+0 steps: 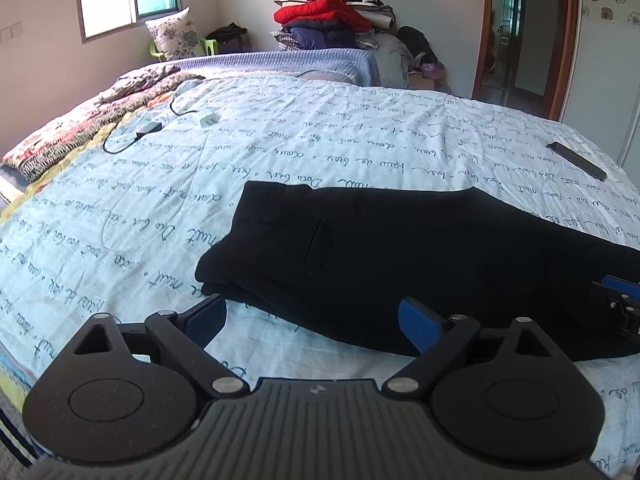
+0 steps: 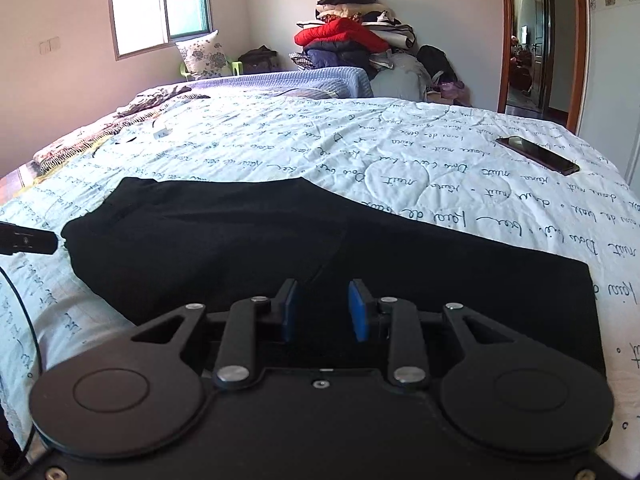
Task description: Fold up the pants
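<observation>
Black pants (image 1: 400, 256) (image 2: 260, 236) lie folded flat on the bed's pale quilt (image 1: 280, 148) (image 2: 400, 160) printed with script. My left gripper (image 1: 312, 318) is wide open just above the pants' near left edge, with nothing pinched between its blue pads. My right gripper (image 2: 323, 310) hovers over the pants' near middle, its pads a narrow gap apart with only cloth below them. The right gripper's fingers (image 1: 618, 300) also show at the right edge of the left wrist view, resting over the pants. A part of the left gripper (image 2: 26, 240) shows at the left edge of the right wrist view.
A dark phone (image 1: 576, 160) (image 2: 536, 154) lies on the quilt at the far right. A black cable with adapters (image 1: 148, 128) and a patterned blanket (image 1: 80, 132) lie far left. A heap of clothes (image 1: 332, 16) is stacked beyond the bed, beside a doorway (image 2: 528, 40).
</observation>
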`<action>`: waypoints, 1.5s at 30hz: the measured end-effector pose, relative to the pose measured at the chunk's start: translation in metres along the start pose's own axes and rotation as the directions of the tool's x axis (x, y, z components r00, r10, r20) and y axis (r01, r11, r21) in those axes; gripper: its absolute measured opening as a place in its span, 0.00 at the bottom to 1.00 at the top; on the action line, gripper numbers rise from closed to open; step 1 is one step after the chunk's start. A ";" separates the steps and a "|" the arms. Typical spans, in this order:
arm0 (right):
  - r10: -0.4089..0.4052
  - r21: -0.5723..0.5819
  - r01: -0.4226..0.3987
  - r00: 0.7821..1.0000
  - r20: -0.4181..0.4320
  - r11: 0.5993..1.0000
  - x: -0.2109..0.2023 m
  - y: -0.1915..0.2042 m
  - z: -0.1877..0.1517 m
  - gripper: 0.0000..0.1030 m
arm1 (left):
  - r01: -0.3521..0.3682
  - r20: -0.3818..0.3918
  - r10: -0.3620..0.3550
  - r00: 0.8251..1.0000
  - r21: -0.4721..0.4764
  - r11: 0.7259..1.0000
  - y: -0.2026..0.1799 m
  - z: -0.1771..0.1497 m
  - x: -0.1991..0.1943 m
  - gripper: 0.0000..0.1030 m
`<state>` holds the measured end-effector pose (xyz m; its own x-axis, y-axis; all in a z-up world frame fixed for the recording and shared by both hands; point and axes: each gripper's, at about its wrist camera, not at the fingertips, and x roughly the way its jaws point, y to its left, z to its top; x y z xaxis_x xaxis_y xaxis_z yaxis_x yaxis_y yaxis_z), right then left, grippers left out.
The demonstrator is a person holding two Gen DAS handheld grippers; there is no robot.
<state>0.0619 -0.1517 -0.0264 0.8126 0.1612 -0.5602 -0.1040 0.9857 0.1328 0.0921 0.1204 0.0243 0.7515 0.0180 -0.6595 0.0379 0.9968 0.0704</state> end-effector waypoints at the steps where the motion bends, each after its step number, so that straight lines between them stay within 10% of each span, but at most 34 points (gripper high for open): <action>1: 0.007 -0.010 -0.007 1.000 0.003 1.000 0.000 0.006 0.002 0.28 | -0.010 0.001 0.010 1.000 0.012 1.000 0.002 0.001 0.003 0.92; 9: 0.129 -0.269 -0.123 0.992 0.005 0.955 0.015 0.098 0.011 0.30 | -0.072 -0.064 0.068 0.996 -0.057 0.996 0.057 0.004 0.028 0.92; 16: 0.165 -0.607 -0.111 0.986 0.034 0.787 0.045 0.199 0.002 0.35 | -0.235 -0.074 0.227 0.971 -0.127 0.964 0.100 0.017 0.035 0.94; 29: 0.163 -0.833 -0.049 0.985 0.050 0.551 0.085 0.282 -0.012 0.40 | -0.411 -0.150 0.395 0.906 -0.099 0.906 0.128 0.027 0.058 0.94; 41: 0.077 -0.915 0.085 0.989 0.125 0.394 0.100 0.305 -0.029 0.44 | -0.392 -0.232 0.365 0.901 -0.081 0.916 0.145 0.024 0.090 0.94; 45: 0.066 -0.933 0.116 0.987 0.146 0.341 0.100 0.315 -0.037 0.39 | -0.282 -0.273 0.231 0.934 -0.163 0.946 0.162 0.024 0.094 0.94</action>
<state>0.0889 0.1767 -0.0707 0.8791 0.2167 -0.4246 -0.4767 0.4012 -0.7822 0.1850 0.2813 -0.0083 0.5308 0.2687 -0.8038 -0.2832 0.9501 0.1307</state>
